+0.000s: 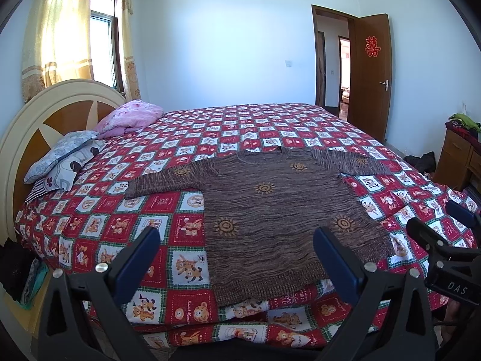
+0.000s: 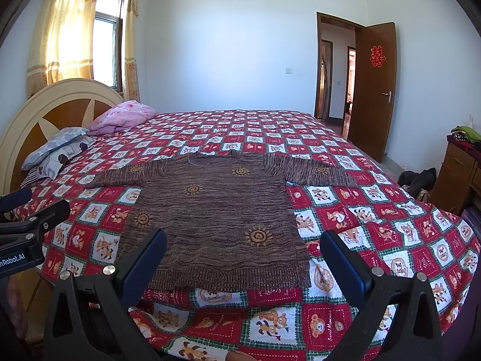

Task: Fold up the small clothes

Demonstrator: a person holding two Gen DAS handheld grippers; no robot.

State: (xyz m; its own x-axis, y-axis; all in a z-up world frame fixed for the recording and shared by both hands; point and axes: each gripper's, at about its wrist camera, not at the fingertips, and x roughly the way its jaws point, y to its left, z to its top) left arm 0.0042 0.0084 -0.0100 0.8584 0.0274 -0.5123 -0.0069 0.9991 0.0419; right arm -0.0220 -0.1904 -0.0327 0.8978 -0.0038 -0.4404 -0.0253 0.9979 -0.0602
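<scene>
Your brown sweater [image 1: 270,210] lies flat on the bed [image 1: 126,219], both sleeves spread out to the sides, its hem at the near edge of the red-and-white teddy-bear quilt. You hold your left gripper [image 1: 237,258] released, jaws spread wide, hovering just before the hem's left half and touching nothing. Your right gripper [image 2: 243,258] is spread wide too, empty, hanging over the hem's right half, apart from the cloth. Each gripper shows at the edge of the other's view. Pillows [image 1: 63,156] sit stacked by the headboard [image 1: 45,111], well apart from the sweater. The door [image 2: 372,90] stands open beyond.
</scene>
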